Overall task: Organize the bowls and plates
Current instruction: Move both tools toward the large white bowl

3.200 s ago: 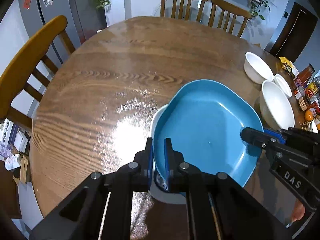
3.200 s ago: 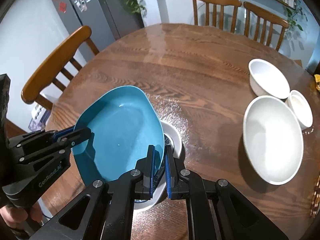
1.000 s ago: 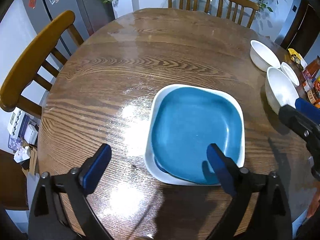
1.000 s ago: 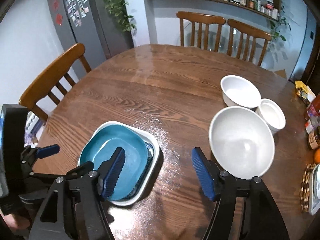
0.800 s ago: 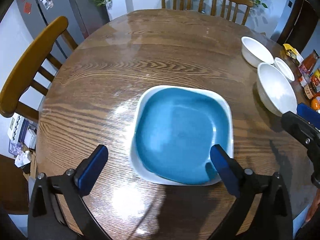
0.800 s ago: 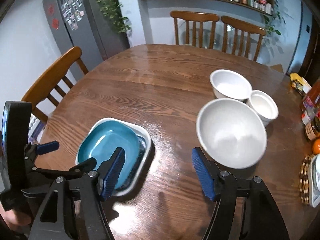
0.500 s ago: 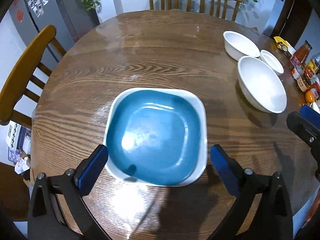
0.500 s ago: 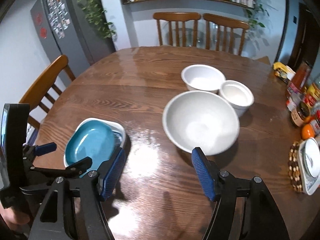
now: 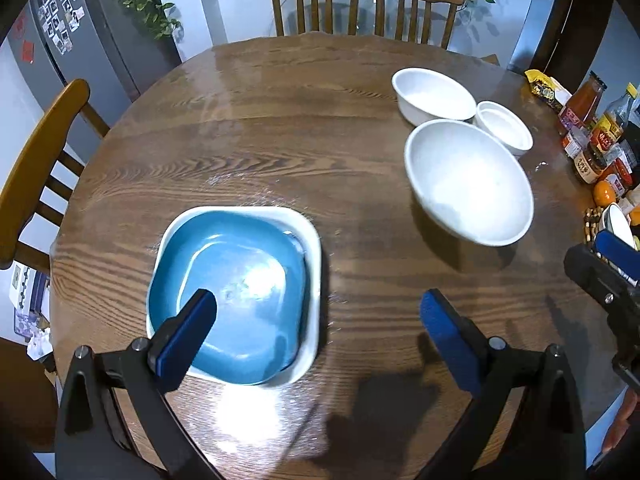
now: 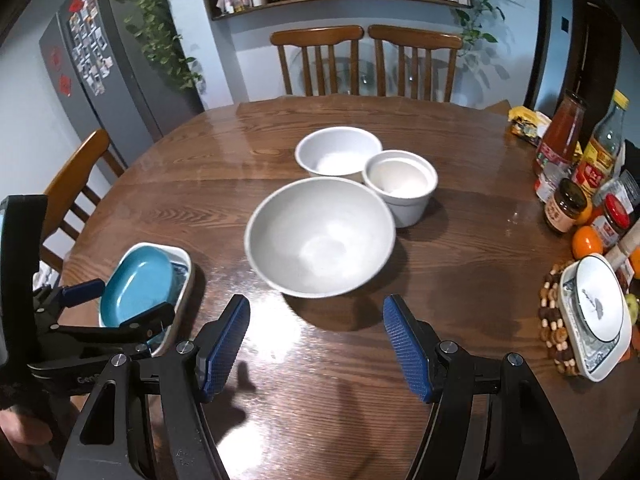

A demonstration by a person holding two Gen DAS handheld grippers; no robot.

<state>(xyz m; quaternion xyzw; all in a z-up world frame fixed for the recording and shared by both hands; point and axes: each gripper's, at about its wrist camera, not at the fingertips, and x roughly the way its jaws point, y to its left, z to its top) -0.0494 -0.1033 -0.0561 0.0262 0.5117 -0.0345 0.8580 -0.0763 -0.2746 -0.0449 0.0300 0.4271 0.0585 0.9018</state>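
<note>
Both grippers now shifted away from the blue plate (image 9: 230, 288) toward the white bowls, blue plate resting inside white square plate (image 9: 313, 248) near the surface's left edge, left gripper (image 9: 316, 320) fingers spread and empty, right gripper (image 10: 316, 344) fingers spread before the large white bowl (image 10: 320, 236), empty.

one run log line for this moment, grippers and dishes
left gripper: open, empty | right gripper: open, empty | blue plate: stacked in white plate | large white bowl: untouched
</note>
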